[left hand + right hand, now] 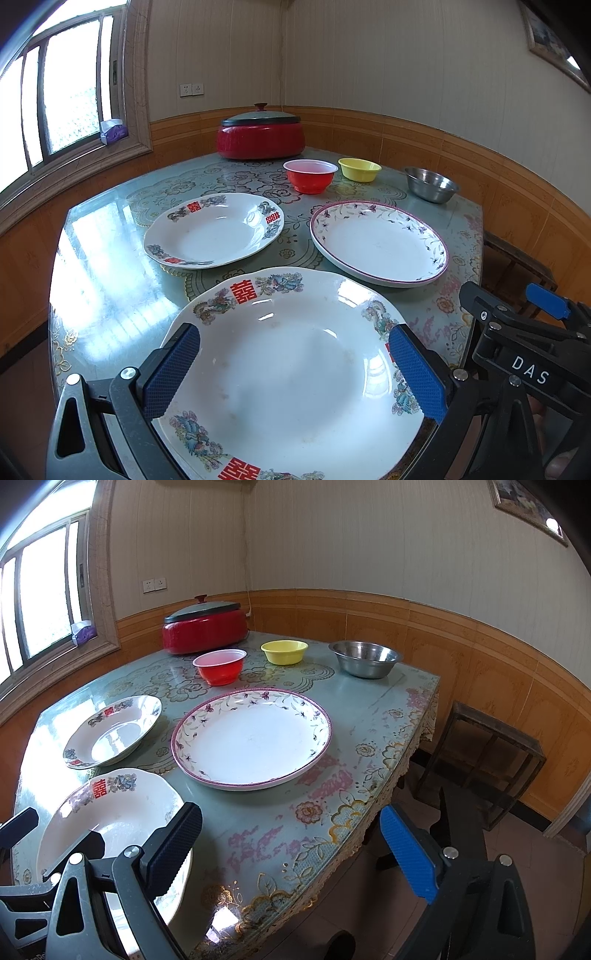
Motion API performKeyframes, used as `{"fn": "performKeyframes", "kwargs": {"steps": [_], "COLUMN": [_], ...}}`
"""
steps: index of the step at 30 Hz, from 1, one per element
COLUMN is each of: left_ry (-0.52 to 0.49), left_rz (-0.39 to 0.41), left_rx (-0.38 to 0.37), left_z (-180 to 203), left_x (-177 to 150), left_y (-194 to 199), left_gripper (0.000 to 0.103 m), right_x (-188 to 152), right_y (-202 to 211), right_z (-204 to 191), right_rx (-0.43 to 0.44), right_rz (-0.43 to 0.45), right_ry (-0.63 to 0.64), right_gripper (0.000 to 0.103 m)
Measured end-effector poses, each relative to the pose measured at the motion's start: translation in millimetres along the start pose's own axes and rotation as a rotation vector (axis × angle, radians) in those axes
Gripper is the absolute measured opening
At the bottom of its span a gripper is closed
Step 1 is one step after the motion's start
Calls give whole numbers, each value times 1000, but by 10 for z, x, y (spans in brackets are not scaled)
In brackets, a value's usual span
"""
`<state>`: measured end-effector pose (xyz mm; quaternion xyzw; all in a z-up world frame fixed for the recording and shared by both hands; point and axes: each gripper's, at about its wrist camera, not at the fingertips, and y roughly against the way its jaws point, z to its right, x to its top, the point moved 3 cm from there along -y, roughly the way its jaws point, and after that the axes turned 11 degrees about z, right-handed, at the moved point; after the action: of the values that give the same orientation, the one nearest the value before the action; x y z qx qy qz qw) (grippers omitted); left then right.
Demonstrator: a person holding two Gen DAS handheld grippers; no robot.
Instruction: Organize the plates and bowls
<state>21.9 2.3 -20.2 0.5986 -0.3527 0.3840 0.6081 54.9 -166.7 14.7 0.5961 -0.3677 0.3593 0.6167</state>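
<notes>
Over the nearest plate (295,369), left claw (293,373) spread wide, empty, right claw (291,853) likewise wide apart, holding nothing

The left gripper (293,363) hangs wide open over the big plate (291,376) at the near edge of the bench (110,295), blue pads either side of it. Behind that sit a smaller matching plate (214,230) and a purple-rimmed plate (380,243), well apart. Further back: red bowl (310,176), yellow bowl (359,169), steel bowl (430,184), and a lidded red pot (260,133).
</notes>
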Motion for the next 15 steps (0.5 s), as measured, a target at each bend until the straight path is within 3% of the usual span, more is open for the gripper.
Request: {"fn": "performKeyframes", "kwargs": {"steps": [9,15], "left_ry": [20,89], "left_rz": [-26,-81], "left_rx": [-11,-72], "left_z": [-3,42], "left_x": [-9,37], "left_y": [-55,-182], "left_gripper": [103,103], "right_x": [77,239], "right_y": [-129,-430], "right_z": [117,325], "right_rx": [76,234], "right_rz": [-19,-77], "right_ry": [-26,-58], "right_gripper": [99,99]}}
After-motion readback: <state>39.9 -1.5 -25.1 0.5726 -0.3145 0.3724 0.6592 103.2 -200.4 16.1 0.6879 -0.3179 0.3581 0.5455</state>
